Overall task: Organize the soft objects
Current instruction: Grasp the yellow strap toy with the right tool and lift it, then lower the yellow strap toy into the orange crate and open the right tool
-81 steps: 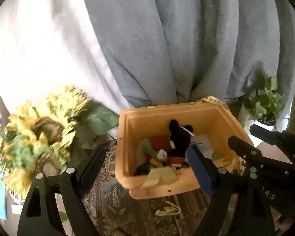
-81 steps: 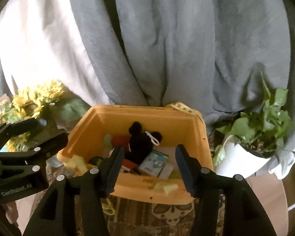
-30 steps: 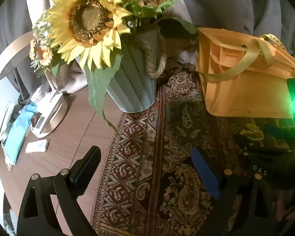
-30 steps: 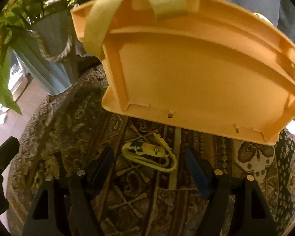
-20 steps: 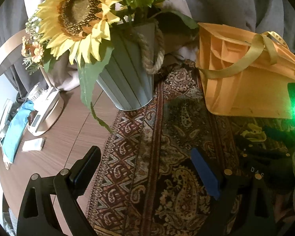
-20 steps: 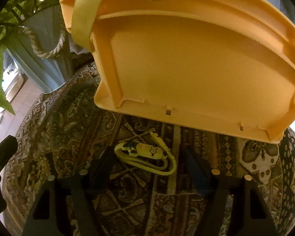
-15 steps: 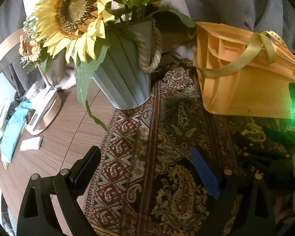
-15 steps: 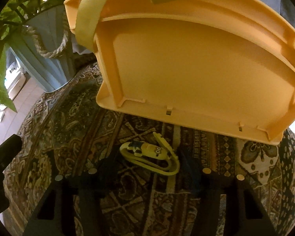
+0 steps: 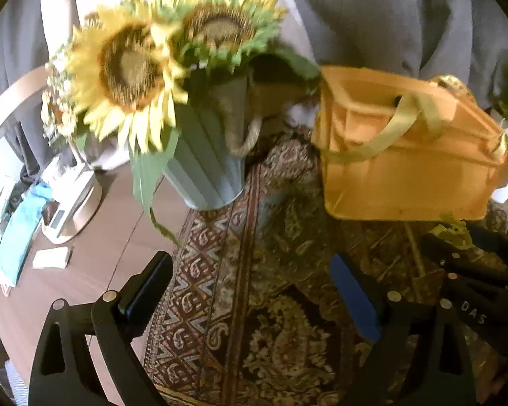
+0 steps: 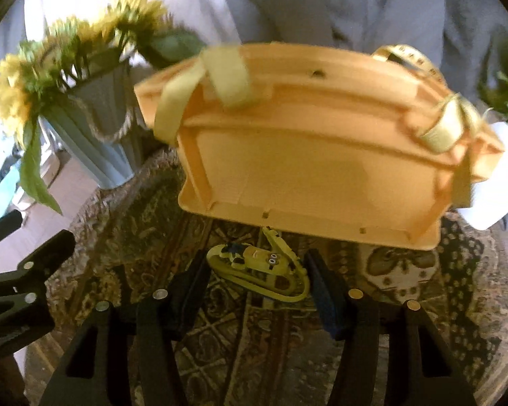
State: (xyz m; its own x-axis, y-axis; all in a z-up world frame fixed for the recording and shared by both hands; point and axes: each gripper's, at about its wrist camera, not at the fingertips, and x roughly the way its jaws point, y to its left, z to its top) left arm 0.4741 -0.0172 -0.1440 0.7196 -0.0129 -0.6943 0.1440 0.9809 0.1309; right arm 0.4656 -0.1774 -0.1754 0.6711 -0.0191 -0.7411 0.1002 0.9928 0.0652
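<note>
One toy (image 10: pixel 259 257) with a yellow strap is lying on the rug (image 10: pixel 240 348) between the right hand-held gripper's (image 10: pixel 257 286) spread fingers. Left hand-held gripper (image 9: pixel 250 282) is gaping over rug. Beyond are sitting one basket (image 10: pixel 308 182) and two sunflowers (image 9: pixel 128 64).

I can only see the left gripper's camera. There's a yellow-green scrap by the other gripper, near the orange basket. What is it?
Observer: It's a small yellow toy with goggle eyes on a looped yellow strap. It's lying flat on the rug.
Kid: Is the other gripper holding it?
Observer: No. The right gripper is open, with one of its fingers on each side of the toy.
Kid: Is the toy stuck under the basket?
Observer: No. It lies just in front of the orange basket, and one end of its strap points at the basket's bottom edge.
</note>
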